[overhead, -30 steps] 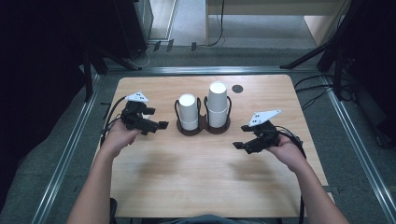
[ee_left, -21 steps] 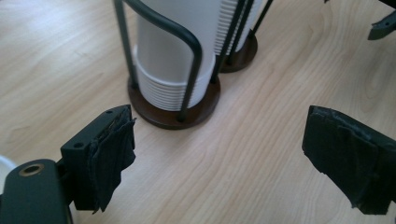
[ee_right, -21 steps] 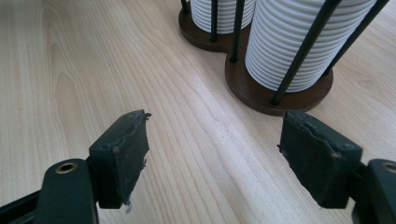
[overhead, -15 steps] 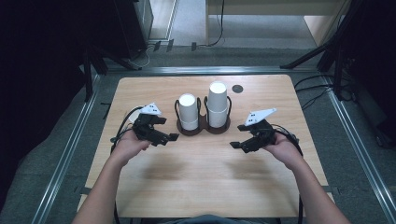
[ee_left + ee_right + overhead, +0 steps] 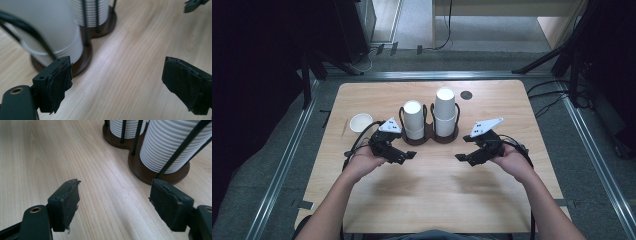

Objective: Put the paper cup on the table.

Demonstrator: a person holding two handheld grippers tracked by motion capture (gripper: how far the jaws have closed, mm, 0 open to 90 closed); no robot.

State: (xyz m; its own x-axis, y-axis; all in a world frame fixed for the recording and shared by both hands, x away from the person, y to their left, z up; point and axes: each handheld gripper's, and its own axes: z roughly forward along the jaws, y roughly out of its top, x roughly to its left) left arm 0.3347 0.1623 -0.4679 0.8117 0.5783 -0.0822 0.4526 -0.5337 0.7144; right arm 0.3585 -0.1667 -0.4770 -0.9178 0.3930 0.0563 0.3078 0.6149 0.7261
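Two upright stacks of white ribbed paper cups (image 5: 430,118) stood in a dark wooden two-post holder (image 5: 430,137), long axes vertical, closed bottoms up, on the light wooden counter (image 5: 437,200). The stacks stood just ahead of both pairs of jaws, between them. The left gripper (image 5: 404,157) had its jaws spread wide, holding nothing, one jaw just beside the holder's base. The right gripper (image 5: 462,156) was likewise released and empty. Since a second earlier, the left gripper had moved inward toward the holder, uncovering a small white paper cup (image 5: 361,122).
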